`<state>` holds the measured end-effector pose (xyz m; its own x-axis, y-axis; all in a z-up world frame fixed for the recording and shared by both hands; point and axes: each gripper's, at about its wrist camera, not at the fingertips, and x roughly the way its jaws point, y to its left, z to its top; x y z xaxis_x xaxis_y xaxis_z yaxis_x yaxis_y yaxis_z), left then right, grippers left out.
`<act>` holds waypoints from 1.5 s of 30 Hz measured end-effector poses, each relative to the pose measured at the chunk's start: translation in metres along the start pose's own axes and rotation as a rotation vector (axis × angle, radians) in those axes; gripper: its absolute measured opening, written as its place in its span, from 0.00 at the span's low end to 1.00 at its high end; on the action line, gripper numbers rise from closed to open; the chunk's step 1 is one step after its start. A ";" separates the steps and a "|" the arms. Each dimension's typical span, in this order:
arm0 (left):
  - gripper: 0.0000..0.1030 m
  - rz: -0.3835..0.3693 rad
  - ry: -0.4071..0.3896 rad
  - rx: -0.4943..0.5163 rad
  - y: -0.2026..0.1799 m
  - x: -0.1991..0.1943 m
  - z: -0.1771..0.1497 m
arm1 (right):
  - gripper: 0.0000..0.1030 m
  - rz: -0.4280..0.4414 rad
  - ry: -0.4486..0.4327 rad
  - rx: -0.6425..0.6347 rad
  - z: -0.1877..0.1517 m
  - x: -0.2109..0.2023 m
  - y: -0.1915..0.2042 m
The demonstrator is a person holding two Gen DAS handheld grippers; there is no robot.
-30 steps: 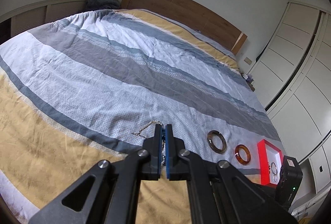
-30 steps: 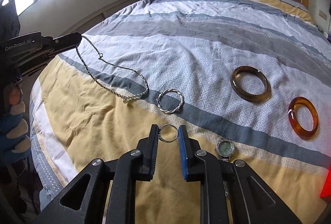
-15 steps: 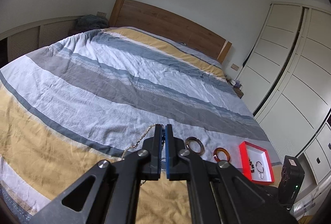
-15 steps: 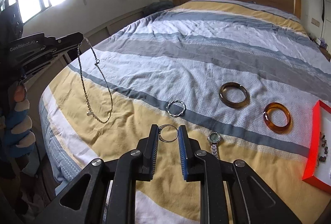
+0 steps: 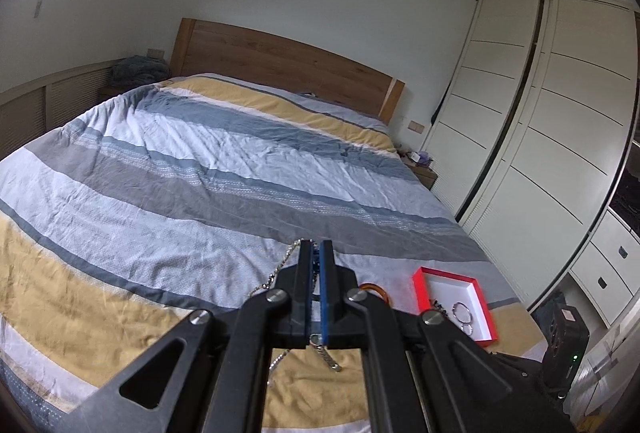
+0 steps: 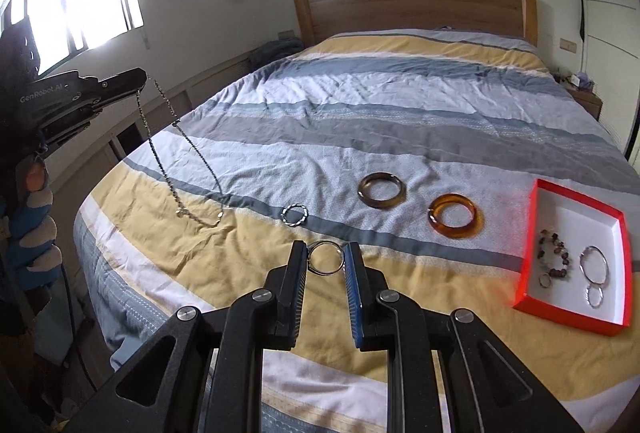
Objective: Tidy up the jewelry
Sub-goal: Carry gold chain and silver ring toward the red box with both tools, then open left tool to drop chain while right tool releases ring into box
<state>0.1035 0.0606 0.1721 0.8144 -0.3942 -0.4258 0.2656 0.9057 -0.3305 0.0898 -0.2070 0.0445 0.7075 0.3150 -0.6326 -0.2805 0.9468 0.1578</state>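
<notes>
Left gripper (image 6: 142, 81): jaws pressed together on a chain necklace (image 6: 182, 169), pinched near its top. The chain hangs free in a long loop off the left edge of the bed (image 6: 400, 121), its lowest part over the yellow stripe; whether it touches the cover, cannot tell. In the left wrist view, chain links show on both sides of the closed jaws and below them.

Right gripper (image 6: 326, 259): jaws narrowly apart, clamped on a thin silver ring bracelet (image 6: 326, 259) held between the pads, above the yellow stripe near the foot of the bed.

On the striped cover, left to right: a twisted silver bangle (image 6: 295, 213) on the grey-blue band; a dark brown bangle (image 6: 381, 189) on the pale patterned stripe; an amber bangle (image 6: 454, 221) just right of it, apart from it.

Red box (image 6: 536, 233) with white inside sits near the right edge of the bed, right of the amber bangle. Inside: a beaded bracelet (image 6: 554, 253), a small ring (image 6: 545, 279), 1 large silver hoop (image 6: 594, 265), 1 smaller hoop (image 6: 594, 295) just below it.

A person's hand (image 6: 34, 217) in a blue-and-grey glove grips the left handle at far left.
</notes>
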 end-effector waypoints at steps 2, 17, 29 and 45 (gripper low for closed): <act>0.02 -0.029 0.010 0.019 -0.022 0.004 -0.002 | 0.18 -0.025 -0.012 0.028 -0.007 -0.016 -0.018; 0.02 -0.270 0.172 0.145 -0.211 0.119 -0.022 | 0.18 -0.248 -0.067 0.164 -0.023 -0.090 -0.193; 0.02 -0.332 0.263 0.216 -0.301 0.285 -0.031 | 0.18 -0.318 -0.042 0.183 0.021 -0.024 -0.323; 0.02 -0.291 0.495 0.254 -0.292 0.405 -0.125 | 0.19 -0.327 0.181 0.155 0.018 0.082 -0.397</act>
<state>0.2917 -0.3832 -0.0090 0.3710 -0.6009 -0.7080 0.6045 0.7350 -0.3071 0.2705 -0.5556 -0.0565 0.6137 -0.0079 -0.7895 0.0515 0.9982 0.0301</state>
